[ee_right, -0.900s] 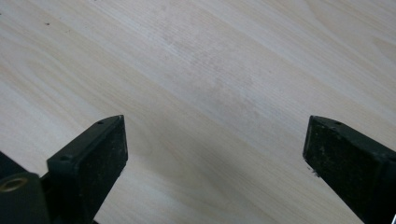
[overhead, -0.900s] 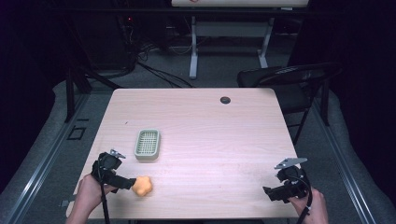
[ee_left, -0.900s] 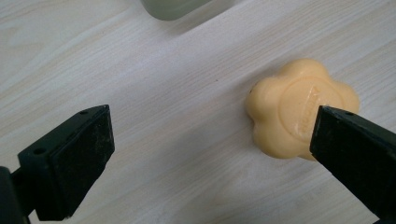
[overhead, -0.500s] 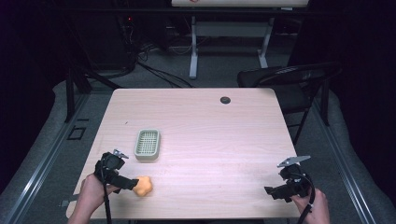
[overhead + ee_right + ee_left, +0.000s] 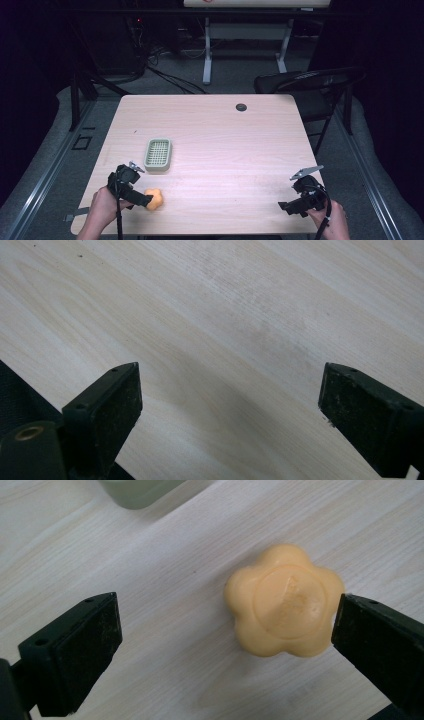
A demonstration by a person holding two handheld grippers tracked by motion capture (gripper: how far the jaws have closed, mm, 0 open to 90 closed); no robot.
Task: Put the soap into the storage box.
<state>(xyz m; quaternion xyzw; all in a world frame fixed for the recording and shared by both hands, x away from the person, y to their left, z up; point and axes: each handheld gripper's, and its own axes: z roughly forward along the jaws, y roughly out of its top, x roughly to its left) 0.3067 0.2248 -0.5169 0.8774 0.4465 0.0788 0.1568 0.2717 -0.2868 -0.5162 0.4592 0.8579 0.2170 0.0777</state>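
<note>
High view first: I see my left gripper (image 5: 142, 199) low over the pale wooden table (image 5: 225, 145), at its near left corner, with the left hand (image 5: 102, 210) wrapped round the handle. Just in front of that gripper lies an orange flower-shaped soap (image 5: 154, 199), flat on the wood. Beyond the soap, a little farther from me, sits a pale green soap dish (image 5: 158, 154) with a slotted floor, and nothing lies in it. Left gripper view shows both jaws spread wide with the soap (image 5: 284, 601) between them, close against one jaw and well apart from the other. My right gripper (image 5: 290, 207) hovers by the table's near right corner, far from the soap, and its own view shows its jaws parted over bare wood (image 5: 240, 330)
</note>
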